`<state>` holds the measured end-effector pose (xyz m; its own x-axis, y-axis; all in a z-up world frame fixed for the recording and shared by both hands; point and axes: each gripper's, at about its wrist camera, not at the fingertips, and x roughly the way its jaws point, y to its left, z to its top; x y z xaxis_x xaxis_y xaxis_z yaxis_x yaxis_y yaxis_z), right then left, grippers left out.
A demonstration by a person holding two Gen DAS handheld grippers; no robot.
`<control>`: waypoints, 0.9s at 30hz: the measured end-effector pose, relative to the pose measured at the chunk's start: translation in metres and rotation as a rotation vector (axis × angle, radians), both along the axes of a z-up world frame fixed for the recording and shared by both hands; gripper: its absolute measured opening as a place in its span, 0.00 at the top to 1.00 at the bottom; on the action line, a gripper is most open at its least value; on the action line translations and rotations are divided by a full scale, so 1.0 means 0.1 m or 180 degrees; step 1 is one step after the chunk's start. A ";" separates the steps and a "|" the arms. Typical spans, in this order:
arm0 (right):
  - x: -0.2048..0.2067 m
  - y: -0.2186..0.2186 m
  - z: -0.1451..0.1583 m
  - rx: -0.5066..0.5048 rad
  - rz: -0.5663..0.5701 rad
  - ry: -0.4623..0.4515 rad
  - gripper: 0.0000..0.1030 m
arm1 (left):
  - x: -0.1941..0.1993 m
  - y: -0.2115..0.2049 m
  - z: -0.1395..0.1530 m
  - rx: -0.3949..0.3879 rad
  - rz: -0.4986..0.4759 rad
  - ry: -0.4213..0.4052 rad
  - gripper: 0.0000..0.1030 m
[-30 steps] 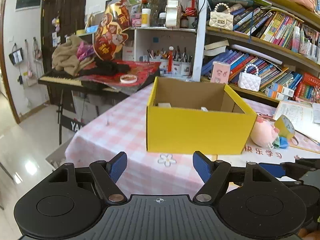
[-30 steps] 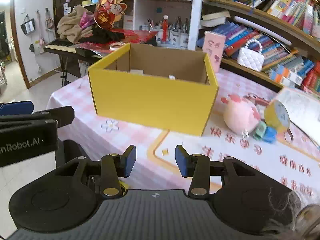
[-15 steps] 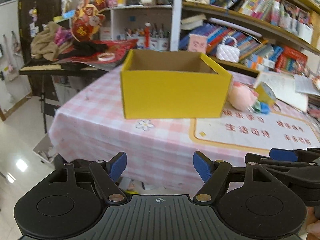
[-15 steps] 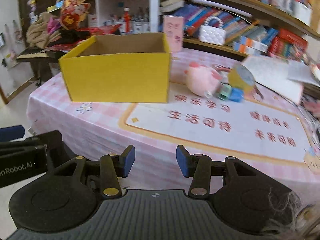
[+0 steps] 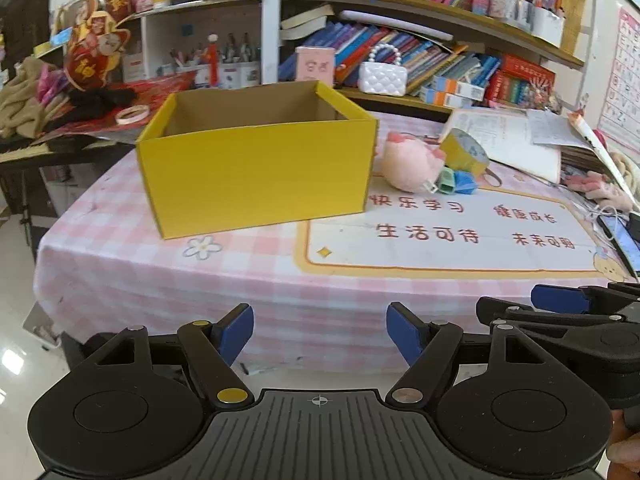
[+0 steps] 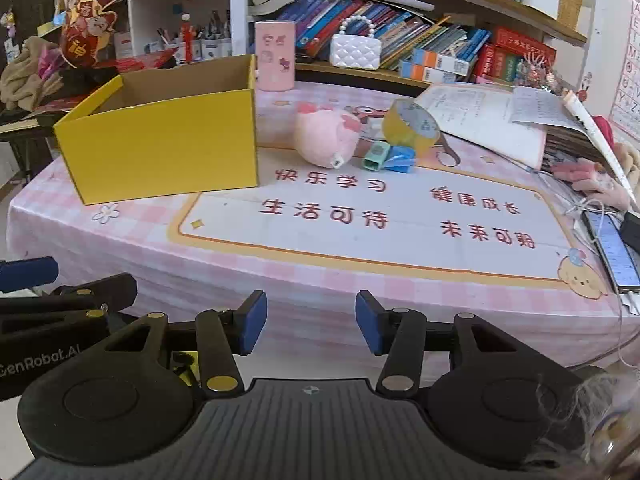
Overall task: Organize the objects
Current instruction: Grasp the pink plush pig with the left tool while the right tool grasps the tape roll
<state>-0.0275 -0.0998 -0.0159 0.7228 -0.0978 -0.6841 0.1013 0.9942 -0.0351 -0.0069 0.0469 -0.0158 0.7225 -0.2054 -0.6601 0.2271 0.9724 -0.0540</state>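
Both claws hang off the counter's (image 6: 320, 304) near edge: left claw (image 5: 320, 334) apart and empty, right claw (image 6: 311, 322) empty, its jaws opening. The yellow box (image 6: 168, 140) sits by the left corner; the mat (image 6: 360, 216) ahead lies bare.

Crowded wooden bookshelves (image 6: 440, 20) span twelve to two o'clock; glossy pale floor (image 5: 16, 360) reflects light at eight o'clock.
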 end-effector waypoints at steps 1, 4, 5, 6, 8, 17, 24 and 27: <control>0.00 -0.02 0.00 -0.0013 -0.0018 0.0001 0.54 | 0.02 -0.03 0.00 -0.0005 -0.0025 0.0006 0.27; 0.00 -0.11 0.01 -0.0037 -0.0090 0.0005 0.53 | 0.08 -0.13 -0.01 -0.0033 -0.0099 0.0023 0.27; 0.00 -0.14 0.01 -0.0048 -0.0117 0.0009 0.53 | 0.10 -0.17 -0.01 -0.0041 -0.0127 0.0031 0.27; 0.01 -0.18 0.01 -0.0056 -0.0151 0.0015 0.53 | 0.13 -0.22 -0.01 -0.0045 -0.0158 0.0040 0.27; 0.02 -0.27 0.01 -0.0051 -0.0224 0.0035 0.53 | 0.17 -0.31 -0.02 -0.0046 -0.0223 0.0054 0.27; 0.13 -0.64 -0.01 -0.0031 -0.0396 0.0098 0.52 | 0.35 -0.69 -0.05 -0.0028 -0.0372 0.0101 0.27; 0.34 -0.95 -0.05 0.0020 -0.0390 0.0187 0.52 | 0.52 -1.01 -0.08 -0.0013 -0.0340 0.0149 0.27; 0.46 -1.11 -0.04 0.0029 -0.0365 0.0192 0.52 | 0.62 -1.16 -0.08 -0.0012 -0.0313 0.0140 0.27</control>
